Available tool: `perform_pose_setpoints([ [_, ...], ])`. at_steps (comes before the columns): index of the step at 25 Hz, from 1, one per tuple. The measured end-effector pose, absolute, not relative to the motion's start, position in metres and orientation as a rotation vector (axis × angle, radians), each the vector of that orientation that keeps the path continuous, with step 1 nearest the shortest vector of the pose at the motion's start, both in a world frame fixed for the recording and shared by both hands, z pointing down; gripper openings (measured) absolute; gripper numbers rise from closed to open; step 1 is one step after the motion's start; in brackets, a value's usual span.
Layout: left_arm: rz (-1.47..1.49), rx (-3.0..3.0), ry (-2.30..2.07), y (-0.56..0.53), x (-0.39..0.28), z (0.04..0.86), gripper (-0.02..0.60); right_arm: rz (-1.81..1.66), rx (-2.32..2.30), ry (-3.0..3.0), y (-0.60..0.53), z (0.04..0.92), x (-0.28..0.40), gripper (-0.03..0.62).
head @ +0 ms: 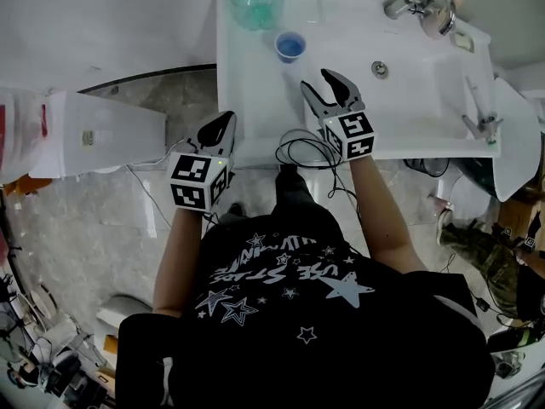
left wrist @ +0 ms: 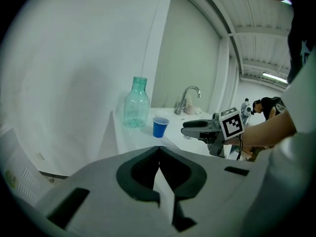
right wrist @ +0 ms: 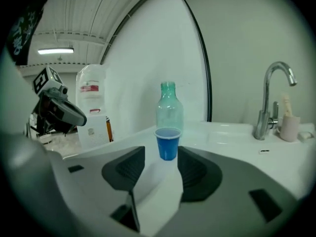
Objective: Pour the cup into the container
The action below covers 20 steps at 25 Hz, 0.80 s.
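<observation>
The head view looks steeply down from above the person onto the white sink surface and the floor. The left gripper view sits off the surface's near corner, facing along its jaws at the blue cup and bottle, and takes in the right gripper. The right gripper view faces the same cup and bottle from nearer, with the left gripper at its left edge.
</observation>
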<state>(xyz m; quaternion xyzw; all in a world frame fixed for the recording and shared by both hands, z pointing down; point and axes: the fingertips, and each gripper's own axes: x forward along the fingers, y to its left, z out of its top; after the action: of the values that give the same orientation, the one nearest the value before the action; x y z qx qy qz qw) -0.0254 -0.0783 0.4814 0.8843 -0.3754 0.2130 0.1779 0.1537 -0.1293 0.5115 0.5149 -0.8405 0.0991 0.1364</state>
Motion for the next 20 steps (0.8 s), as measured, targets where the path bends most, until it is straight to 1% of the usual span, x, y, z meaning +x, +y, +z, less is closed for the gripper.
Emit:
perform_pose_setpoints([
  [4, 0.59, 2.553, -0.999, -0.066, -0.039, 0.478, 0.011, 0.243, 1.617, -2.388, -0.106, 0.493, 0.148, 0.144],
  [6, 0.587, 2.576, -0.977, -0.058, -0.047, 0.476, 0.01, 0.229, 1.682, -2.363, -0.094, 0.485, 0.144, 0.087],
  [8, 0.582, 2.595, -0.957, -0.049, -0.057, 0.474, 0.01, 0.237, 1.74, -2.349, -0.081, 0.479, 0.138, 0.008],
  [14, 0.539, 2.627, -0.909, -0.017, -0.09, 0.471, 0.011, 0.224, 1.871, -2.286, -0.042, 0.465, 0.115, 0.006],
  [20, 0.499, 2.622, -0.878, 0.015, -0.126, 0.473, 0.009, 0.143, 1.861, -2.242, -0.001, 0.45, 0.078, 0.006],
])
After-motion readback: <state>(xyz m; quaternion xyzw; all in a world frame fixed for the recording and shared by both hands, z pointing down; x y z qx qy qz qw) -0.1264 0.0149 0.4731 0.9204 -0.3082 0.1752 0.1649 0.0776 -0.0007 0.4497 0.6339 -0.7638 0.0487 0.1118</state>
